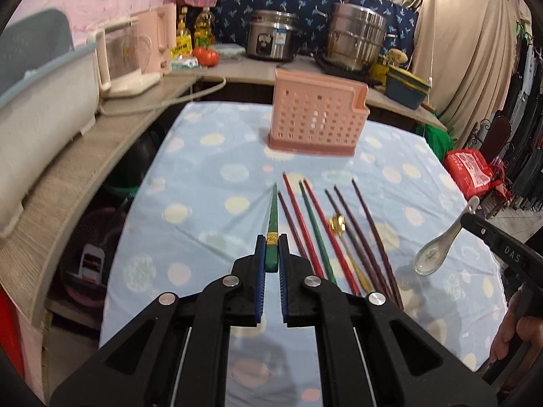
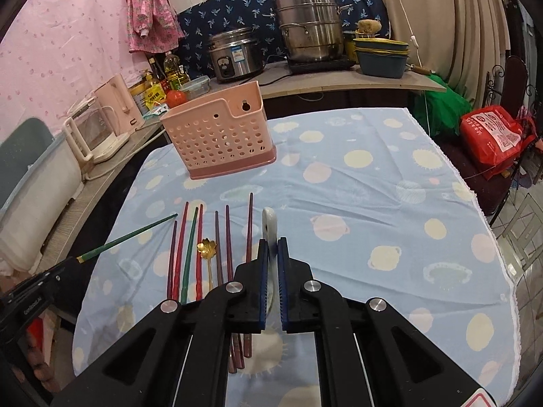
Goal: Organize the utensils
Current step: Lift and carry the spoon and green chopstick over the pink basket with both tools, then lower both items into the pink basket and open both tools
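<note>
Left gripper (image 1: 272,254) pinches a green chopstick (image 1: 272,224) near its thick end, tip pointing ahead toward the pink perforated holder (image 1: 317,118). Holder stands upright on the tabletop (image 1: 210,183), well ahead of that gripper and slightly to its right; nothing visible through the holes, though the inside can't really be seen from either view. Just right of the left gripper, a row of loose chopsticks (image 1: 336,234) lies on the cloth, red, green and dark purple, with a gold spoon (image 1: 337,222) among them. Right gripper (image 2: 272,254) is clamped on a white ceramic spoon (image 2: 270,224), handle sticking forward past the pads, bowl toward the camera. From the right gripper the holder sits ahead and to the left, the chopstick row just to its left.
</note>
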`<state>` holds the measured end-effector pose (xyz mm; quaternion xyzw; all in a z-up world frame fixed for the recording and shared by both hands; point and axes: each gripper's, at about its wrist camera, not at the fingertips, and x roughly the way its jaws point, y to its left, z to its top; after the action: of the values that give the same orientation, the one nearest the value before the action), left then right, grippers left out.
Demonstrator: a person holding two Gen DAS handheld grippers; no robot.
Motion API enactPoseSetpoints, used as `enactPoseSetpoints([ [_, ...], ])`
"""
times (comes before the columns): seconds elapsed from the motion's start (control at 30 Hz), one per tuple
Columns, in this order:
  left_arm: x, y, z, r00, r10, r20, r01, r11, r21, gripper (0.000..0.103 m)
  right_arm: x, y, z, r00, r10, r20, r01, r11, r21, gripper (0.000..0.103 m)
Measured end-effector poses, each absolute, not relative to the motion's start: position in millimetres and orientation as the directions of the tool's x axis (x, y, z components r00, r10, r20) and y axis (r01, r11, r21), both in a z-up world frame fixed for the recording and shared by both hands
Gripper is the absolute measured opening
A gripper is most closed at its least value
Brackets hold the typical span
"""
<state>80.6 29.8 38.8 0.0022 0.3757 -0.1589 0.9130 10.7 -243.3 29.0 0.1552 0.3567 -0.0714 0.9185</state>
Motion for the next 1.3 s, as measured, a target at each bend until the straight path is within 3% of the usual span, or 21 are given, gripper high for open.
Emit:
enactPoseSetpoints([
  [0.47, 147.7, 16.3, 137.3, 0.798, -0.290, -0.528, 0.296, 0.952, -0.075, 0.007, 82.8, -269.5, 85.2, 0.803, -0.012, -0.596, 0.195, 0.950, 0.242, 0.006],
  [0.9, 239.3, -18.0, 251.4, 0.896, -0.337, -0.288, 0.314, 0.941, -0.125, 0.007, 211.9, -287.9, 127.8, 0.849, -0.008, -0.528, 0.154, 0.960, 0.234, 0.006],
  [1.07, 280.6, -35.7, 246.6, 0.900, -0.330, -0.285, 0.302, 0.943, -0.138, 0.007, 254.5, -291.7, 110.6, 0.829, 0.010, -0.560, 0.154, 0.957, 0.246, 0.006],
  [1.3, 323.6, -49.9, 197.4, 0.871, -0.321, -0.373, 0.287, 0.947, -0.146, 0.007, 279.3, -290.8, 75.4, 0.791, 0.028, -0.611, 0.162, 0.954, 0.254, 0.006],
])
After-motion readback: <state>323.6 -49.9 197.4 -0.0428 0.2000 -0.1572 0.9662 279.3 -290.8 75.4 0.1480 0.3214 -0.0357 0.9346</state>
